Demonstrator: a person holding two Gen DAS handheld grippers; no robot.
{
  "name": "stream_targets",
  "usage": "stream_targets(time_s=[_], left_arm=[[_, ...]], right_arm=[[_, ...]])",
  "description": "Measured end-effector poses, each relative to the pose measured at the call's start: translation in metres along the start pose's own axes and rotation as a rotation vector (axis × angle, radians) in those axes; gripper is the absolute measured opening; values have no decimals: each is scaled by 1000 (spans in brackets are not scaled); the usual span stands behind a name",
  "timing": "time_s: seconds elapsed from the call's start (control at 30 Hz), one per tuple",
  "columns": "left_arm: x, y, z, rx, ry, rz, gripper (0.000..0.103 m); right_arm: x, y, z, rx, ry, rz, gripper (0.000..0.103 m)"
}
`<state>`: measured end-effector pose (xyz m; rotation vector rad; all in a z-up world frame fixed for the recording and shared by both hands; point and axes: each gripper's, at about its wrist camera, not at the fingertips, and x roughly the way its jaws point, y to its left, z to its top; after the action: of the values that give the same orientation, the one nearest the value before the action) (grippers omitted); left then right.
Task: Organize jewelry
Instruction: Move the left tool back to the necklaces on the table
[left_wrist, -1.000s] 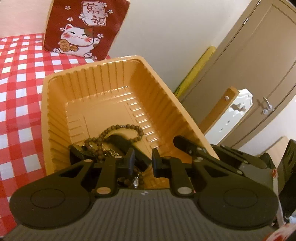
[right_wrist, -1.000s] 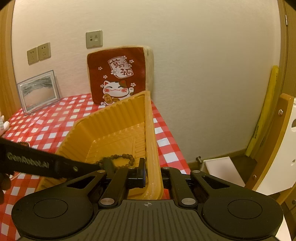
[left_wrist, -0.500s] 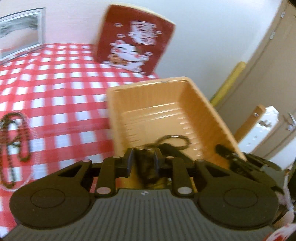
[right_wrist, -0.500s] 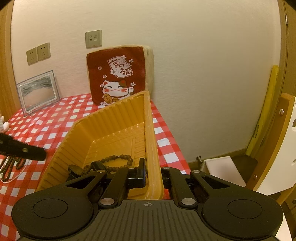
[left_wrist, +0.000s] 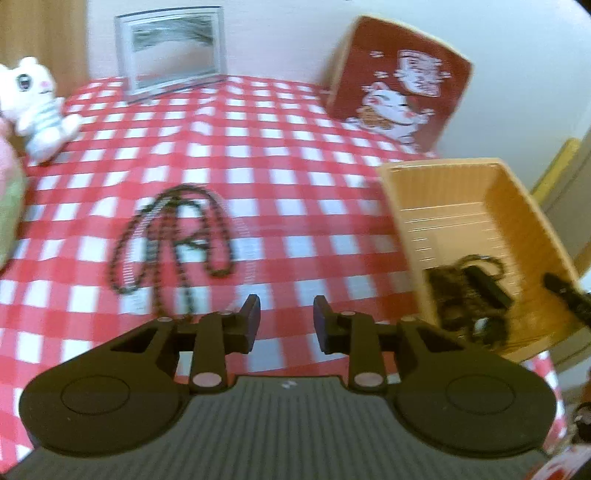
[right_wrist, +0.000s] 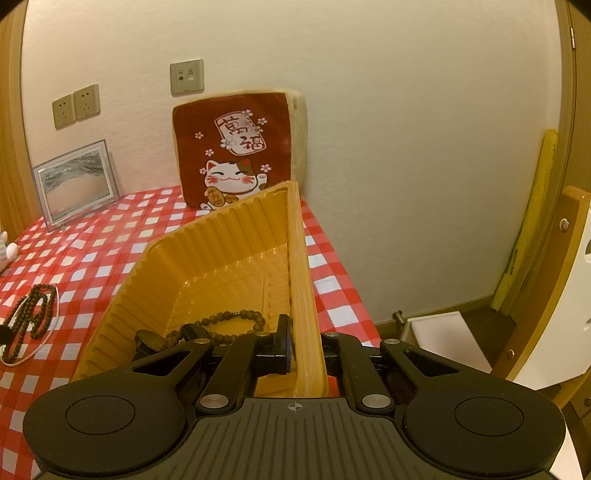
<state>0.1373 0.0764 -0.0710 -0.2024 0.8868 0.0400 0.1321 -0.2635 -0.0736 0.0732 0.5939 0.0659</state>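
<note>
The right gripper (right_wrist: 303, 354) is clamped on the near side wall of the ribbed yellow plastic tray (right_wrist: 207, 258) — a brown beaded bracelet (right_wrist: 236, 319) lies inside. On the red-and-white checked tablecloth (right_wrist: 88, 254), far left, a long dark bead necklace (right_wrist: 31, 314) sprawls — well apart from the tray.

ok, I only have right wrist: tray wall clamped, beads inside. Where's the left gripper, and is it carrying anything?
Observer: The left gripper is empty. Its jaws have just been opening, with nothing between them.
Operator: Over the tray?
Observer: No, it's over the checked cloth. The tray sits off to the right in its view.
Operator: Necklace lined up?
Observer: Not quite. The necklace lies loose on the cloth, ahead and to the left of its fingers.
</note>
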Motion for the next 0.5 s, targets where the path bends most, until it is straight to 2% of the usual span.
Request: stream_targets(time_s=[0.5], left_arm=[[-9,59,-20,-76,7,161,29]], right_arm=[[0,-1,0,1,4,-3,6]])
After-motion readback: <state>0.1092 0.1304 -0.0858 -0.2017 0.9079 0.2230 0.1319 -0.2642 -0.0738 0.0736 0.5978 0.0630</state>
